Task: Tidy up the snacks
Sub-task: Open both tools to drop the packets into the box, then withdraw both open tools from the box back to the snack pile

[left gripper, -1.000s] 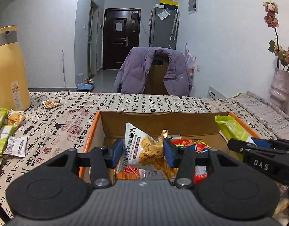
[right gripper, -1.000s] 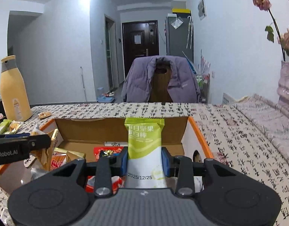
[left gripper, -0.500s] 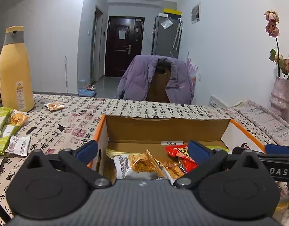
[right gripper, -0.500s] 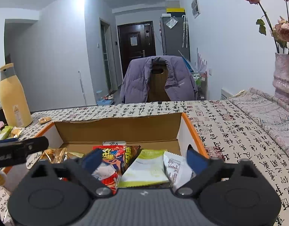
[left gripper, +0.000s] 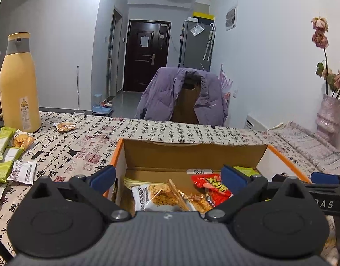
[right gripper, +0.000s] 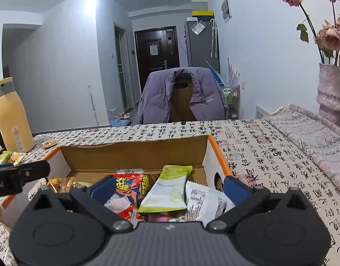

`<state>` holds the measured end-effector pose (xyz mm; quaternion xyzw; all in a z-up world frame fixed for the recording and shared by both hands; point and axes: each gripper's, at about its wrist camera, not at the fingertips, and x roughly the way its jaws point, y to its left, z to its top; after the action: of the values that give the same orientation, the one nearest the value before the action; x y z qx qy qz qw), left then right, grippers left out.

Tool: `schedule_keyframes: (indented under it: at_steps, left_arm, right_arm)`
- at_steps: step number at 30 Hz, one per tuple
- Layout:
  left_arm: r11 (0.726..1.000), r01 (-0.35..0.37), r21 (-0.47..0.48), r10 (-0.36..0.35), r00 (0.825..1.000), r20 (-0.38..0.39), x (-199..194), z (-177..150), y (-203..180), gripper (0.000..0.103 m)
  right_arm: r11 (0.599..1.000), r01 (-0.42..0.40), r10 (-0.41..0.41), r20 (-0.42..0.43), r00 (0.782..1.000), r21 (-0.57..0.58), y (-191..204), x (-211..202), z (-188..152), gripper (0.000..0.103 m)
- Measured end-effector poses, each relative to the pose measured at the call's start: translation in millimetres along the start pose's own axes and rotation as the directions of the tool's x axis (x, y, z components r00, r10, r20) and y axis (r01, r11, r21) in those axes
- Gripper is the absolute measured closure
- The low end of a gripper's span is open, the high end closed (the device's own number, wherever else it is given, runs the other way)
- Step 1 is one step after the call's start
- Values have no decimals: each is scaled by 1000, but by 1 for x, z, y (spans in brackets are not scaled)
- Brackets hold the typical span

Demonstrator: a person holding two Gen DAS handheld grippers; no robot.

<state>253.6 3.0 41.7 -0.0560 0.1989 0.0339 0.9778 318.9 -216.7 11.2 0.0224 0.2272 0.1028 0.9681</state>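
both grippers, left gripper [left gripper: 167,175] and right gripper [right gripper: 170,185], gape empty over the box [left gripper: 192,153]. loose snacks [left gripper: 6,155] at nine o'clock on the surface [left gripper: 147,130] look light, crinkly, crushable; pinch their sealed ends.

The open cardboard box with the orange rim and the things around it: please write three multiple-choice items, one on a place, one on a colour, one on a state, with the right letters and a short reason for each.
1. Where does the tall yellow bottle with the grey collar stand?
A. inside the box
B. on the patterned tablecloth, left of the box
C. on the chair

2. What colour is the padded jacket hung over the chair?
A. purple
B. red
C. black

3. How do the jaws of the right gripper stand?
A. shut on the green snack bar
B. shut on nothing
C. open

Answers: B, it stands apart from the open cardboard box with the orange rim. A, it is plainly purple. C, the green-and-white snack bar packet lies loose in the box, pads apart.
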Motion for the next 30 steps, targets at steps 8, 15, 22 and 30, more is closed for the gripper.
schedule_keyframes:
  at_steps: [8,15,22,30]
  left_arm:
    - [1000,0,-28,-1,1000,-10,-17,12,4,0]
    - [1000,-6,-11,6,1000,0,-44,15,10,0]
    - [1000,-14,-1,14,1000,-14,-69,3,21,0]
    - [1000,-17,-3,17,998,-53,-99,-29,37,0]
  right_arm:
    - [1000,-5,5,9,1000,15,-2,-20,9,0]
    - [1000,-7,7,6,1000,11,-2,-44,10,0]
    - [1000,-13,13,-5,1000,-13,0,-75,-4,0]
    - [998,-31,30,-25,999,-59,3,-109,-33,0]
